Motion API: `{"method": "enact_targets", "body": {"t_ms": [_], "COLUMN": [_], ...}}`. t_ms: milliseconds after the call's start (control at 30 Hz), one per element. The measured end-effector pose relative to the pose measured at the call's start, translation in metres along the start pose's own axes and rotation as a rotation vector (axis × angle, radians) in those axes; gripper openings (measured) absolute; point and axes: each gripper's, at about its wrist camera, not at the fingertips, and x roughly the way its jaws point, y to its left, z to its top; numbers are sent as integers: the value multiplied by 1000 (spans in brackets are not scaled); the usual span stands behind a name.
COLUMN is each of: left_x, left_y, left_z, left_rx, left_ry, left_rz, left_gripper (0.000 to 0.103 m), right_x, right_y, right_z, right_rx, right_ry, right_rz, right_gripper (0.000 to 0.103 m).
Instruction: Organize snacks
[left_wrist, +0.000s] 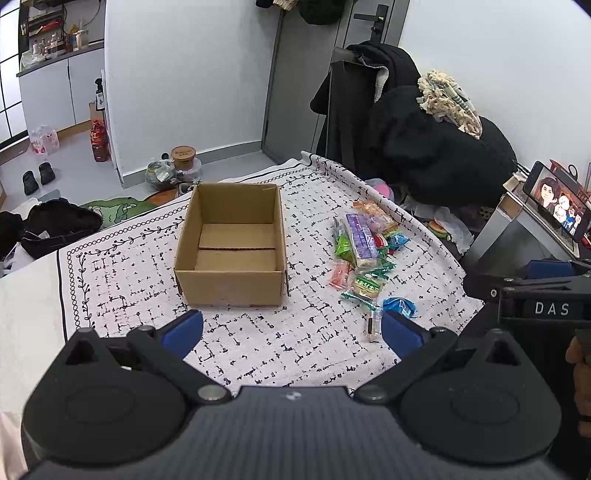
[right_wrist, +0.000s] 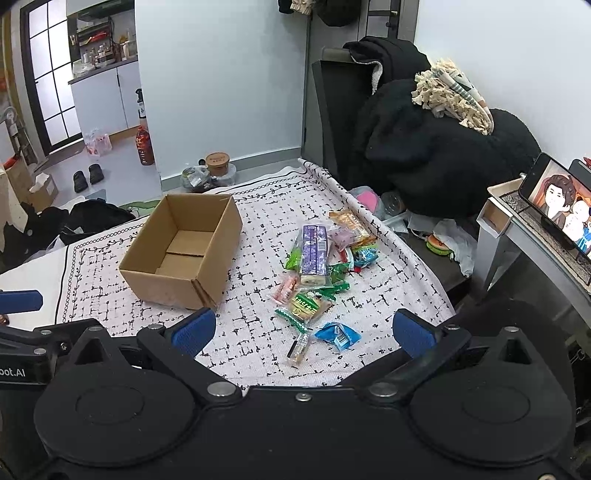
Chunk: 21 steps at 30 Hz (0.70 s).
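Observation:
An empty open cardboard box (left_wrist: 231, 243) (right_wrist: 183, 251) stands on a white cloth with black marks. To its right lies a pile of wrapped snacks (left_wrist: 364, 251) (right_wrist: 321, 258), with a long purple pack (left_wrist: 360, 240) (right_wrist: 314, 251) on top. A blue packet (left_wrist: 399, 306) (right_wrist: 338, 336) and a small clear stick pack (left_wrist: 371, 326) (right_wrist: 298, 347) lie nearest me. My left gripper (left_wrist: 291, 330) is open and empty, above the cloth in front of the box. My right gripper (right_wrist: 304, 330) is open and empty, just before the blue packet and stick pack.
A chair heaped with black clothes (left_wrist: 424, 140) (right_wrist: 424, 147) stands past the table's right edge. A phone (left_wrist: 557, 203) (right_wrist: 557, 206) plays video on a side table at right. Bags, shoes and jars lie on the floor behind the table.

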Motion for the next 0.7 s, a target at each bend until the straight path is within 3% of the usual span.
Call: {"method": "enact_targets", "body": {"t_ms": [700], "left_x": [-5], "left_y": [3], "left_z": [0], "left_rx": [-22], "left_ry": [-1], "left_rz": [1], "left_gripper": [102], "right_x": [-5], "right_y": [1], "right_z": [2], "right_rx": [12], "right_ry": [-13], "right_rz": [-7], "right_gripper": [103]}}
